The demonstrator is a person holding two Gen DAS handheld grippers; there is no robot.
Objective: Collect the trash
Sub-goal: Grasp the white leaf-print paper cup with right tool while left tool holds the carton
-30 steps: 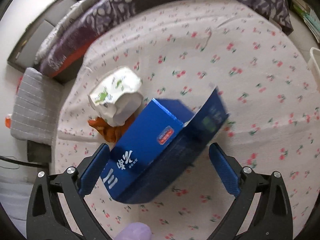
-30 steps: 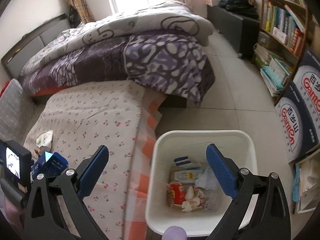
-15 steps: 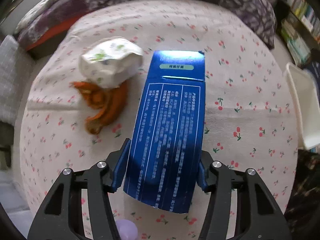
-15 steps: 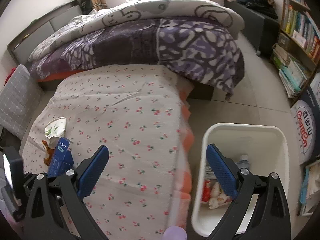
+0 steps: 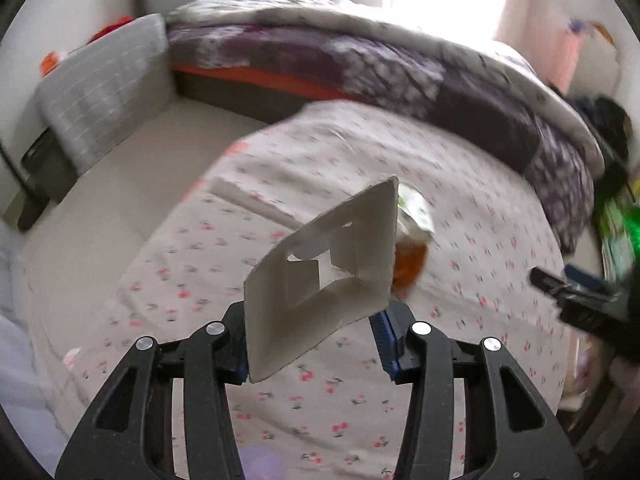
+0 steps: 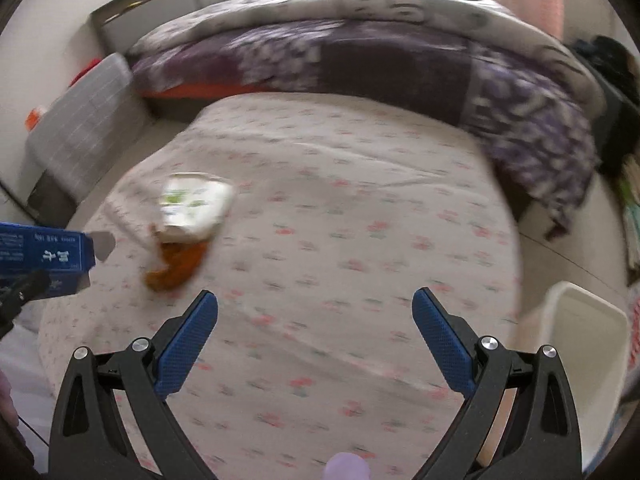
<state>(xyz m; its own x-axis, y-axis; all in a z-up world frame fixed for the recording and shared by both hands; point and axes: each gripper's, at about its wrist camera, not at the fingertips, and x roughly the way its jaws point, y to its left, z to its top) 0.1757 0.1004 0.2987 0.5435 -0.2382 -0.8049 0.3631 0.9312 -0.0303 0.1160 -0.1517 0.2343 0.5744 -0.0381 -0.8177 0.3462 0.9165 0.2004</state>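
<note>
My left gripper (image 5: 312,340) is shut on a blue carton (image 5: 320,276) and holds it up above the cherry-print bed cover; I look into its open pale end. The carton also shows at the left edge of the right wrist view (image 6: 44,256). A white tissue pack (image 6: 192,208) lies on orange peel (image 6: 176,264) on the cover; both are partly hidden behind the carton in the left wrist view. My right gripper (image 6: 316,336) is open and empty above the cover, to the right of the peel. A white bin (image 6: 580,340) stands on the floor at the right.
A purple and grey duvet (image 6: 360,52) is piled at the head of the bed. A grey checked cushion (image 6: 80,128) stands at the left. Books (image 6: 632,216) sit on a shelf at the far right.
My left gripper has lifted the blue carton off the bed and tilted it so its open end faces the camera. My right gripper has swung left from the bin towards the tissue pack and peel.
</note>
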